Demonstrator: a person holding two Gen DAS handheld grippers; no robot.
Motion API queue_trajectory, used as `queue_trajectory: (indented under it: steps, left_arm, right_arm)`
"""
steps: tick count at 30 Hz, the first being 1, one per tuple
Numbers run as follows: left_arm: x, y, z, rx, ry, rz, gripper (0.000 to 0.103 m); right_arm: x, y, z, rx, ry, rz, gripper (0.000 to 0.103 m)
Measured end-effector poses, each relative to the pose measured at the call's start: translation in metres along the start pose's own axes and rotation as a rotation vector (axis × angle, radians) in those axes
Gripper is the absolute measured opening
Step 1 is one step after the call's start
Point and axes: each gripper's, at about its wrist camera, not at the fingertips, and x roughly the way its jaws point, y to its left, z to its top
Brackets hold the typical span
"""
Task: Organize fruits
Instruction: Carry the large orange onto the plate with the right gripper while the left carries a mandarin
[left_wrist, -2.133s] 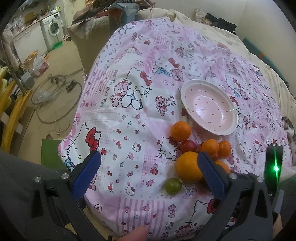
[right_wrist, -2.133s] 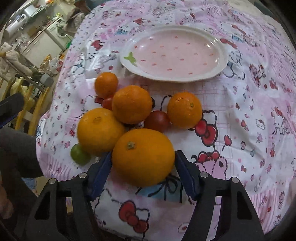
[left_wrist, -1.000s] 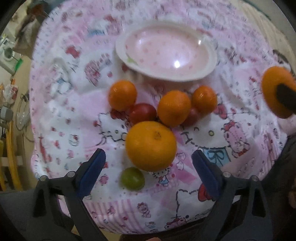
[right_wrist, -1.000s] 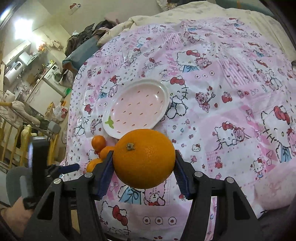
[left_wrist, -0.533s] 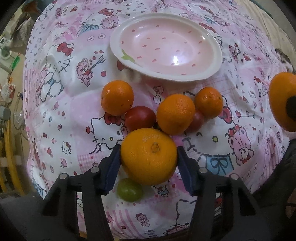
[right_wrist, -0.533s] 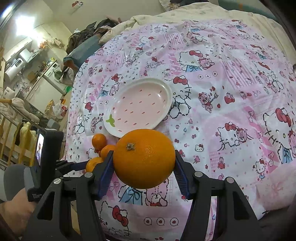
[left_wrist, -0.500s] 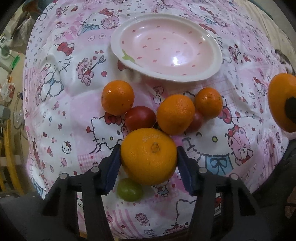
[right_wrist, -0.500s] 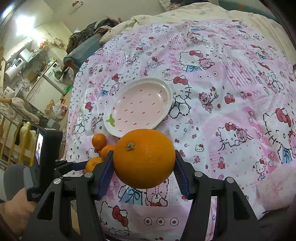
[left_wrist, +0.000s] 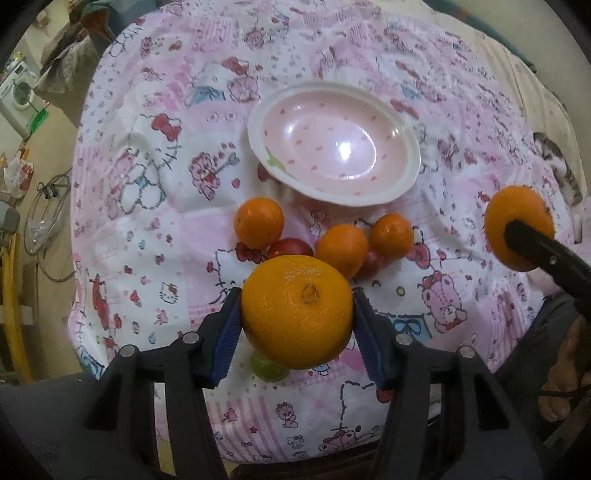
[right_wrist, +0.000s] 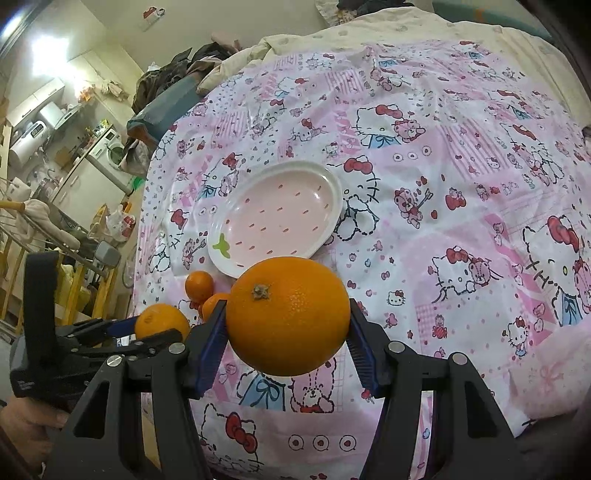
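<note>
left tongs (left_wrist: 297, 314) clamped on a big orange (left_wrist: 297, 312), blue pads pressing both its sides, fruit held clear above the bed cover (left_wrist: 147, 206); right wrist view shows the same tongs (right_wrist: 147, 332) low at left with that orange (right_wrist: 161, 320) in them

right tongs (right_wrist: 288, 321) clamped on a second big orange (right_wrist: 288, 315), stem end up, pads tight on both sides, held above the near part of the cover; in the left wrist view it (left_wrist: 519, 227) sits at far right with one black tong arm across it

just under the left-held orange a green grape-like fruit (left_wrist: 267, 367) on the cover, partly hidden

next out, loose cluster on the cover: red tomato (left_wrist: 290, 249), mid mandarin (left_wrist: 341, 249) touching a smaller red fruit (left_wrist: 371, 260), small mandarin (left_wrist: 391, 236) on the right, another mandarin (left_wrist: 258, 221) on the left

beyond the cluster, pink dotted plate (left_wrist: 402, 192) with white rim, nothing in it, near the fruit but apart

far left: floor, washing machine (left_wrist: 18, 98); person's hand (right_wrist: 26, 424) at the lower left edge of the right wrist view
</note>
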Motion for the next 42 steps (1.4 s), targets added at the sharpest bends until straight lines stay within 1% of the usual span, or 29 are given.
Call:
queue_trajectory:
  steps: [3,8,11,14,21,24,28,32,36,39,42]
  left_arm:
    - [-0.004,0.000,0.007,-0.023,-0.022,0.000,0.053]
    - [-0.018,0.006,0.020,-0.056,-0.089,-0.008,0.053]
    - [-0.026,0.011,0.032,-0.066,-0.117,-0.011,0.053]
    - [-0.028,0.014,0.046,-0.065,-0.136,-0.013,0.053]
    - [-0.020,0.018,0.083,-0.059,-0.138,-0.011,0.053]
    - [-0.016,0.018,0.102,-0.053,-0.134,-0.010,0.053]
    - [-0.008,0.017,0.126,-0.030,-0.153,0.003,0.053]
    - [0.009,0.020,0.142,-0.033,-0.141,-0.012,0.053]
    - [0.029,0.027,0.149,-0.063,-0.123,-0.010,0.053]
    - [0.040,0.038,0.156,-0.118,-0.111,-0.007,0.053]
    - [0.048,0.043,0.162,-0.115,-0.101,0.018,0.053]
  right_arm:
    - [-0.002,0.000,0.000,0.001,-0.008,0.005,0.063]
    - [-0.010,0.001,0.003,-0.007,-0.038,0.017,0.063]
    - [-0.014,0.000,0.010,0.000,-0.056,0.033,0.063]
    - [-0.014,-0.002,0.021,-0.007,-0.060,0.031,0.063]
    - [-0.002,-0.007,0.048,-0.003,-0.049,0.041,0.063]
    - [0.009,-0.005,0.063,-0.025,-0.045,0.038,0.063]
    - [0.029,-0.002,0.082,-0.063,-0.024,0.041,0.063]
    - [0.058,0.000,0.101,-0.093,0.011,0.041,0.063]
    - [0.094,0.002,0.118,-0.135,0.049,0.034,0.063]
    - [0.122,0.005,0.125,-0.172,0.080,0.020,0.063]
    - [0.150,0.006,0.131,-0.202,0.112,0.007,0.063]
